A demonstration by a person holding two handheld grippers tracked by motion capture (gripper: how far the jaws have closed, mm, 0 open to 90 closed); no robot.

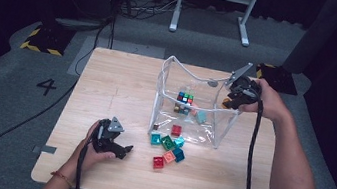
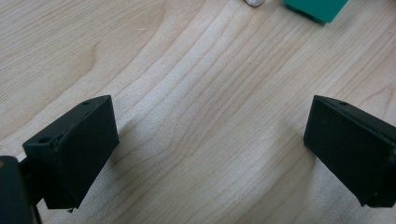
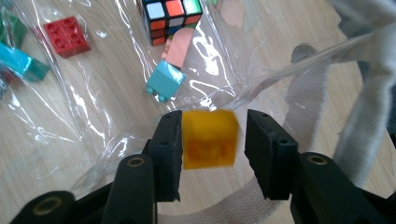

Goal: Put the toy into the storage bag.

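A clear plastic bag (image 1: pixel 171 82) with a white strap stands open on the wooden table (image 1: pixel 106 90). Inside lie a Rubik's cube (image 3: pixel 173 16), a pink block (image 3: pixel 180 46), a teal block (image 3: pixel 165 82) and a red block (image 3: pixel 67 36). My right gripper (image 3: pixel 213 140) hovers at the bag's right rim. A blurred yellow block (image 3: pixel 208 140) sits between its jaws, against the left one, with a slim gap to the right one. My left gripper (image 2: pixel 210 149) stands open just above bare wood, left of several loose blocks (image 1: pixel 167 150), a green block (image 2: pixel 317 8) just ahead.
The loose blocks, teal (image 1: pixel 155 138), green (image 1: pixel 168 142), orange (image 1: pixel 169 156) and red (image 1: pixel 158 162), cluster in front of the bag. The table's left half is bare wood. Cables trail from both grippers over the front edge.
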